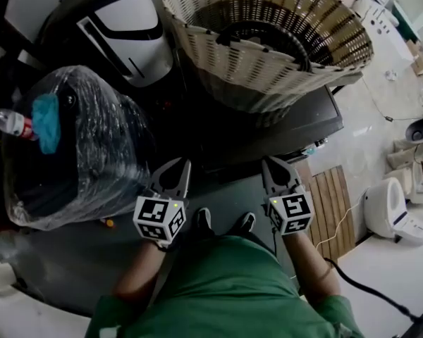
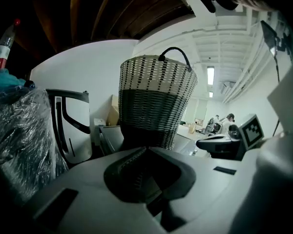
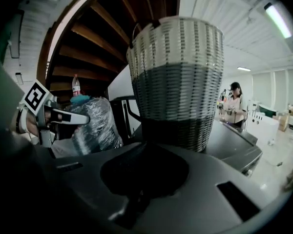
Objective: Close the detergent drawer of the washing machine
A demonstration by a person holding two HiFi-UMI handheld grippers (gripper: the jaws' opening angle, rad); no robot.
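A large woven basket (image 1: 268, 62) is set on the grey top of the washing machine (image 1: 317, 122); inside, only a dark hollow and a black handle (image 1: 264, 25) are seen. The detergent drawer cannot be made out in any view. To the left, a film-wrapped dark bundle (image 1: 77, 153) is topped by a teal cloth (image 1: 46, 122) and a red-labelled bottle (image 1: 10, 123). A wooden slat board (image 1: 335, 210) lies on the pale floor (image 1: 381, 139). The left gripper (image 1: 182, 166) and right gripper (image 1: 270, 165) are held with jaws pressed together, empty.

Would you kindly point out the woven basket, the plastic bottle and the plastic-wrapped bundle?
woven basket (image 1: 268, 76): head view, outer wall.
plastic bottle (image 1: 8, 121): head view, clear body.
plastic-wrapped bundle (image 1: 92, 143): head view, top wrap.
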